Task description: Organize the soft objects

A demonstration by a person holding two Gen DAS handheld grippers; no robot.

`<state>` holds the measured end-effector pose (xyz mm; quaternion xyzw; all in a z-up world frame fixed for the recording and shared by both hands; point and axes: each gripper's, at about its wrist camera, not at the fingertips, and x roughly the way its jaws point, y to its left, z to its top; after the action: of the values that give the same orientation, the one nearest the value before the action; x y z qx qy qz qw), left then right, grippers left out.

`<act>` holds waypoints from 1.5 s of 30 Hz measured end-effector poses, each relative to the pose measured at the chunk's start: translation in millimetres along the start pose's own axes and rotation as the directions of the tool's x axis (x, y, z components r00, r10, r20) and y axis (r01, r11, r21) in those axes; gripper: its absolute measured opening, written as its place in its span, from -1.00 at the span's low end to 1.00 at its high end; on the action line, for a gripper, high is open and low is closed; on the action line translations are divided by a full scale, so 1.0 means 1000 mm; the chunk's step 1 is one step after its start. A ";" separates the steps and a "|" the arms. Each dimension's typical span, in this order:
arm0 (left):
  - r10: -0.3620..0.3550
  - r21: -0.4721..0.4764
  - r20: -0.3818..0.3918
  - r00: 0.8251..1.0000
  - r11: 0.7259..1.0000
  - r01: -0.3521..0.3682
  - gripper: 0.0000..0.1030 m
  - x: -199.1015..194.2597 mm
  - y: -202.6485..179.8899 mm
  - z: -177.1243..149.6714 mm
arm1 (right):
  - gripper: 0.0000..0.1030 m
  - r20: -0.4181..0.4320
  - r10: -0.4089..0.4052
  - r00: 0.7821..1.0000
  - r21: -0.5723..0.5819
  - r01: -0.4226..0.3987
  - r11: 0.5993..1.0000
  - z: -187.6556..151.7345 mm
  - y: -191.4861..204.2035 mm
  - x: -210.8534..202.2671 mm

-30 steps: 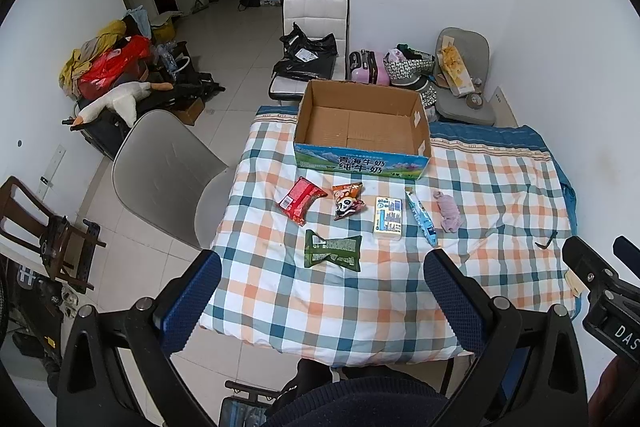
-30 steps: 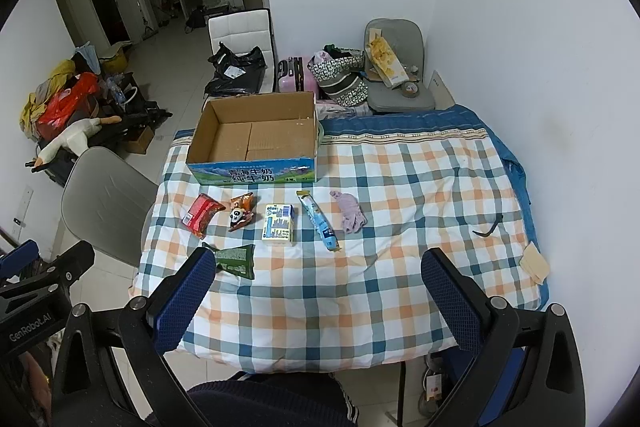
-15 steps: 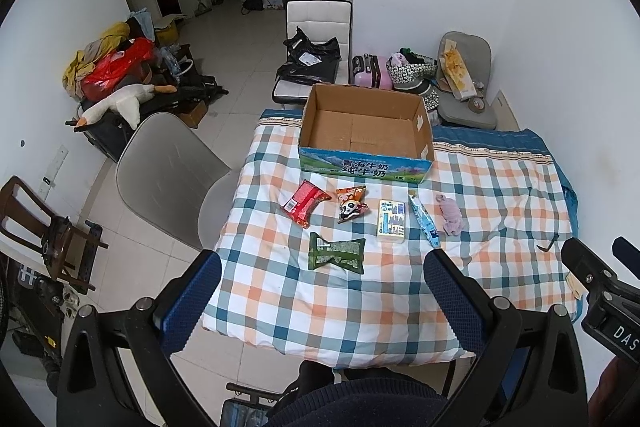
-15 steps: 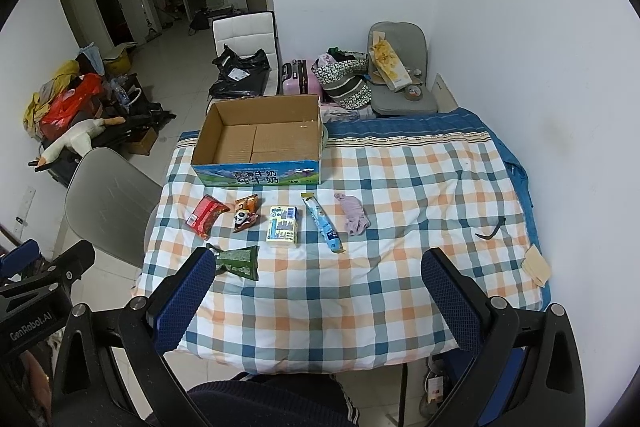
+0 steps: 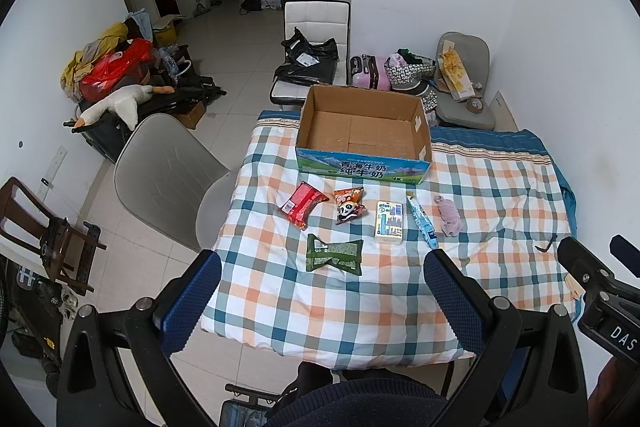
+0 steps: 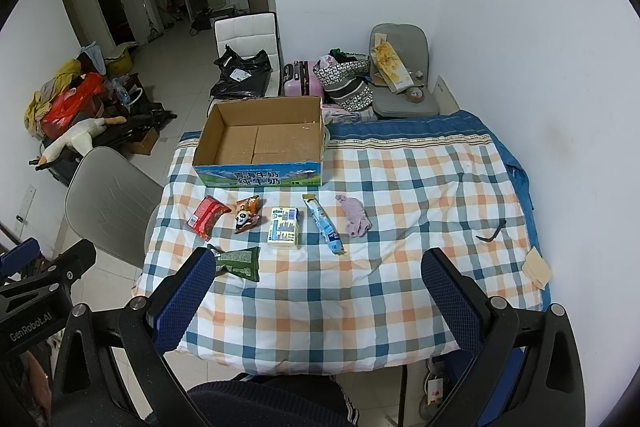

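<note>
A: Both the left gripper (image 5: 322, 297) and the right gripper (image 6: 320, 295) hover high with jaws spread wide, empty. First pick?

B: I'd take the green packet (image 5: 334, 255), nearest — pinch its middle, lift gently.

A: Count?

B: Six soft items in all — five in a row, the packet in front; one cardboard box (image 5: 362, 135) at twelve o'clock.

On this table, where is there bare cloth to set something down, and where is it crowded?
Free: the near checked cloth below the green packet, and the right side between the purple cloth and the black strap. Crowded: the item row before the cardboard box.
</note>
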<state>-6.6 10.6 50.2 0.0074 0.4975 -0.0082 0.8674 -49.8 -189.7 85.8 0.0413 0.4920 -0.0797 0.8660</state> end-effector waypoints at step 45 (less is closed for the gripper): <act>-0.001 -0.085 -0.497 0.868 0.995 -0.048 1.00 0.440 0.066 0.026 | 0.92 -0.634 0.128 0.763 0.059 -0.118 0.991 -0.042 0.069 0.514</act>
<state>239.8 72.9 -316.0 -0.0258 0.7031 0.0282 0.7101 185.8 -166.0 -377.6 0.1047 0.7514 -0.0080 0.6514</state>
